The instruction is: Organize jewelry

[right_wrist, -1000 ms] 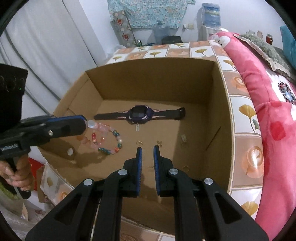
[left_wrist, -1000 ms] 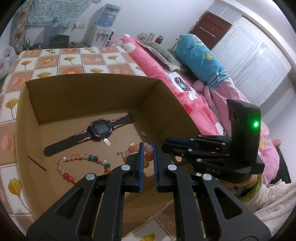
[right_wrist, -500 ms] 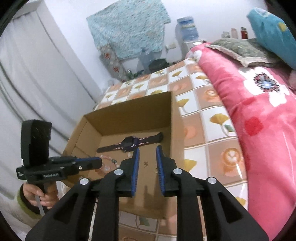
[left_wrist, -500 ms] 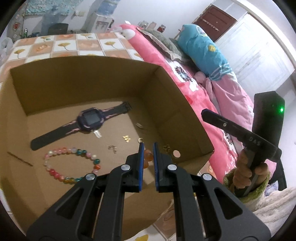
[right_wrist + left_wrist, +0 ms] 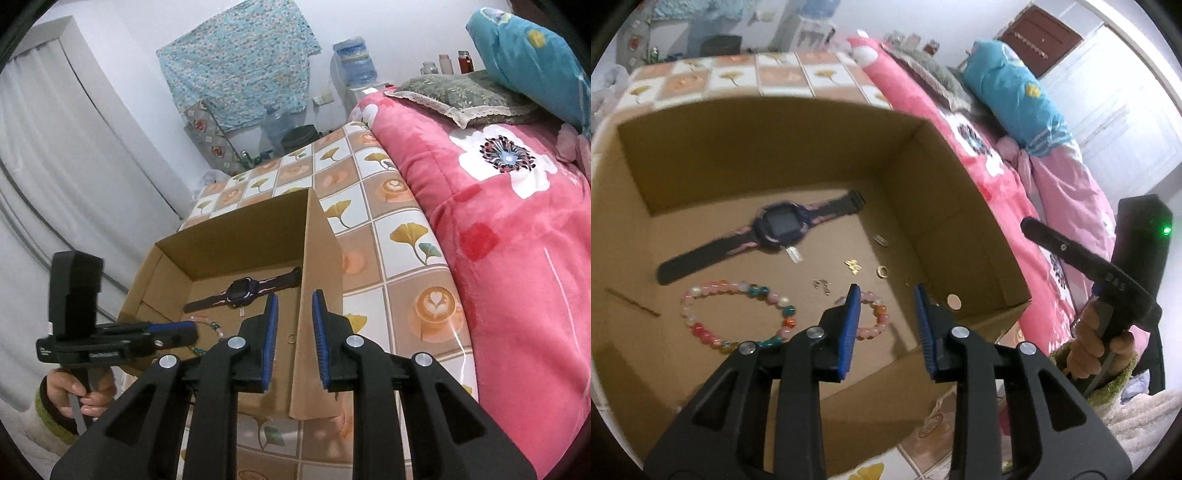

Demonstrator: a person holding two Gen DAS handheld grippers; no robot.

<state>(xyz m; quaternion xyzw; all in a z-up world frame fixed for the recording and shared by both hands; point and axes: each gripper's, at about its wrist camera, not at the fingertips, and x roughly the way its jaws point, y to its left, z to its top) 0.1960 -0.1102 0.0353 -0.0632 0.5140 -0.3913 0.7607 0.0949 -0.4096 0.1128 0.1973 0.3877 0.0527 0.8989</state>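
Inside, the open brown cardboard box (image 5: 960, 206) held a dark purple smartwatch (image 5: 775, 230), a multicoloured bead bracelet (image 5: 738, 317) and a small pink bead bracelet (image 5: 875, 317); only the left view showed the gold ring (image 5: 882, 272). The left gripper (image 5: 886, 325) was spreading its jaws above the pink bracelet, empty. The right gripper (image 5: 293, 339), marked "DAS", stood slightly parted, empty.

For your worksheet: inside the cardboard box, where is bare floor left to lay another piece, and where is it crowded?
Bare: the strip between the watch and the cardboard box's far wall. Crowded: the near right floor, with small bracelet, ring and charms.
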